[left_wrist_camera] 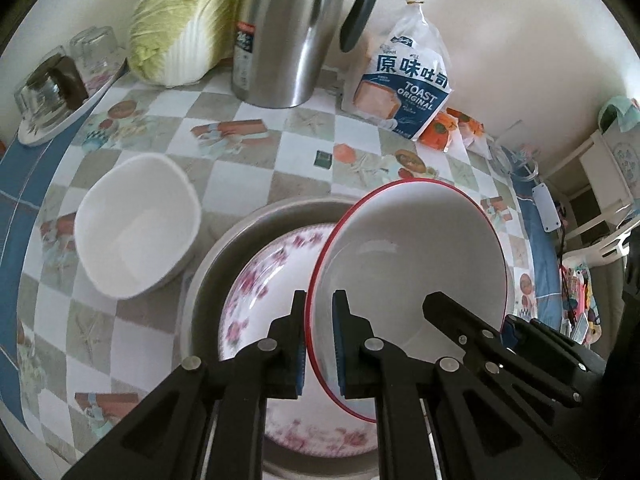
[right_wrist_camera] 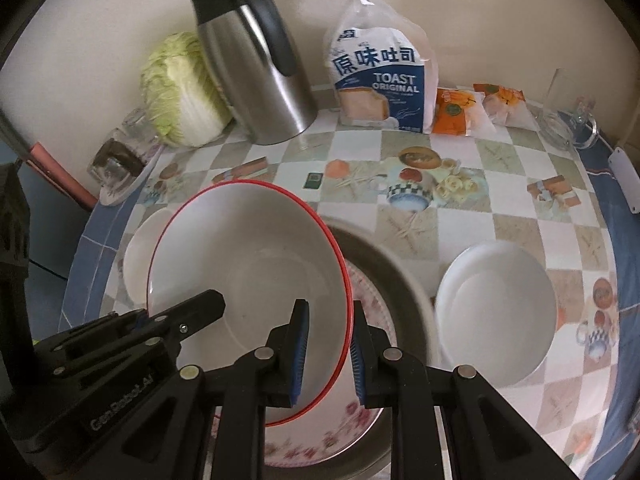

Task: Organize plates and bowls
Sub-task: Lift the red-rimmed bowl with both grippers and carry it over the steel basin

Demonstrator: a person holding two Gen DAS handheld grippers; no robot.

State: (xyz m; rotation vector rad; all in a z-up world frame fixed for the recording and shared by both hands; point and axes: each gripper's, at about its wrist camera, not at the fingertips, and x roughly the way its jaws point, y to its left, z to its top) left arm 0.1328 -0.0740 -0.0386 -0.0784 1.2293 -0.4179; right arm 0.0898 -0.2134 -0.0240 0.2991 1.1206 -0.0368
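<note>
A red-rimmed white bowl [left_wrist_camera: 404, 256] [right_wrist_camera: 248, 264] hangs tilted above a pink-flowered plate [left_wrist_camera: 264, 292] [right_wrist_camera: 352, 428], which lies in a grey metal basin [left_wrist_camera: 232, 248] [right_wrist_camera: 400, 280]. My left gripper [left_wrist_camera: 320, 340] is shut on the bowl's left rim. My right gripper [right_wrist_camera: 328, 352] is shut on its right rim. Each gripper shows in the other's view, clamped on the opposite rim. A plain white bowl [left_wrist_camera: 136, 224] [right_wrist_camera: 496, 304] stands on the table beside the basin. Another white bowl [right_wrist_camera: 138, 256] peeks out behind the red-rimmed bowl in the right wrist view.
At the back wall stand a steel thermos jug [left_wrist_camera: 292, 28] [right_wrist_camera: 256, 68], a Chinese cabbage [left_wrist_camera: 180, 20] [right_wrist_camera: 180, 92], a toast bag [left_wrist_camera: 408, 84] [right_wrist_camera: 380, 80] and orange snack packs [right_wrist_camera: 456, 112]. Upturned glasses on a tray [left_wrist_camera: 52, 88] sit at the far left. Glassware [right_wrist_camera: 568, 124] stands at the far right.
</note>
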